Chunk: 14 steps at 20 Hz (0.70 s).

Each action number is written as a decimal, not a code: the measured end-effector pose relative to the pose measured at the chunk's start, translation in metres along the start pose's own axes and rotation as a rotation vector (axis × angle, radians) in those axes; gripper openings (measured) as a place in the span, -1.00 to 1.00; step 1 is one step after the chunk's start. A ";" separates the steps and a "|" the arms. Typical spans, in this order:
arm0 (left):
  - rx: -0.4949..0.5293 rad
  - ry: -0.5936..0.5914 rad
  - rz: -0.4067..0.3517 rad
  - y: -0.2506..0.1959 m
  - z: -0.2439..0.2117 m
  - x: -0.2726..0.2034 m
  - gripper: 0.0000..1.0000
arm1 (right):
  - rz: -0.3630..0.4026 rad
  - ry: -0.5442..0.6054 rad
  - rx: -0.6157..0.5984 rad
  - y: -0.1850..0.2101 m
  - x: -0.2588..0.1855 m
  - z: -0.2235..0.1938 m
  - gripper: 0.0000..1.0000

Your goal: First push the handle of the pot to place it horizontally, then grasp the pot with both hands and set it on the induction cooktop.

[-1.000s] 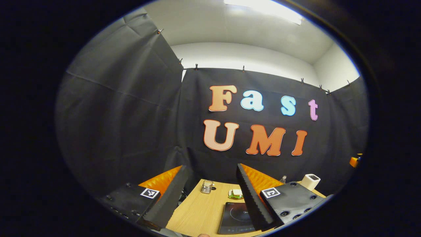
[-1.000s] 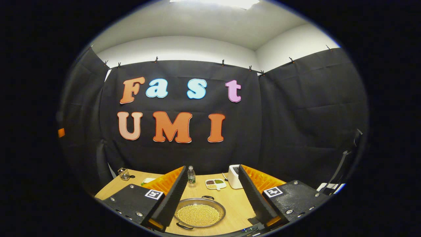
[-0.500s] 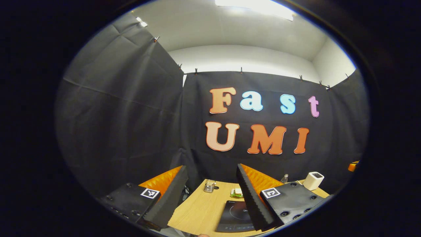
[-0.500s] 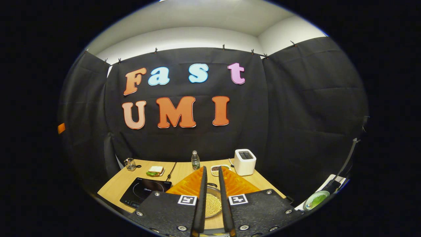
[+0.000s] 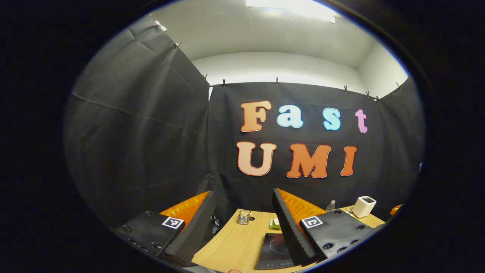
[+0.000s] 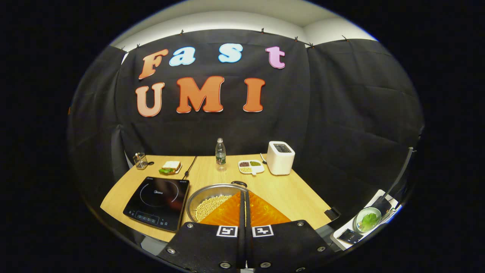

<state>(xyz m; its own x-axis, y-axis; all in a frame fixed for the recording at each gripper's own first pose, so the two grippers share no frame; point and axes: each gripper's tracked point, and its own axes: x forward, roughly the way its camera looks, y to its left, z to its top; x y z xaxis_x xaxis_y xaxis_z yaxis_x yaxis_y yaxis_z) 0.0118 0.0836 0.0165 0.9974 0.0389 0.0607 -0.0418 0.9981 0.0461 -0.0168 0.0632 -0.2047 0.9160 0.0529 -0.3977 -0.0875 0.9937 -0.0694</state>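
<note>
**Right gripper view: pot directly under my closed right gripper, handles running near to far**

In the right gripper view my right gripper (image 6: 243,197) has its fingers pressed together with nothing between them, tips poised over the pot (image 6: 212,199), which sits on the table (image 6: 295,193) just right of the induction cooktop (image 6: 159,203). One pot handle (image 6: 239,184) shows at the far rim, so I judge the handle line runs near to far and wants turning to lie left to right. My right gripper is the nearer one, so the push falls to it: the far handle lies straight ahead of my tips.

In the left gripper view my left gripper (image 5: 242,222) is spread wide, holding nothing, above the table's left part, with the cooktop (image 5: 273,252) ahead and low between its fingers.
</note>
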 end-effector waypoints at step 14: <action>0.010 0.055 0.033 0.021 -0.033 0.012 0.94 | 0.072 0.291 -0.131 0.052 0.046 -0.127 -1.00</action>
<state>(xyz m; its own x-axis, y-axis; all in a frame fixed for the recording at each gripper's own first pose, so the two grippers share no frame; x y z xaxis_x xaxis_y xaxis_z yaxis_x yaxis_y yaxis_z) 0.0251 0.1066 -0.0149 0.9972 0.0745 0.0072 -0.0748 0.9957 0.0551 -0.0293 0.1053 -0.3428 0.7568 0.0732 -0.6496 -0.2149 0.9663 -0.1415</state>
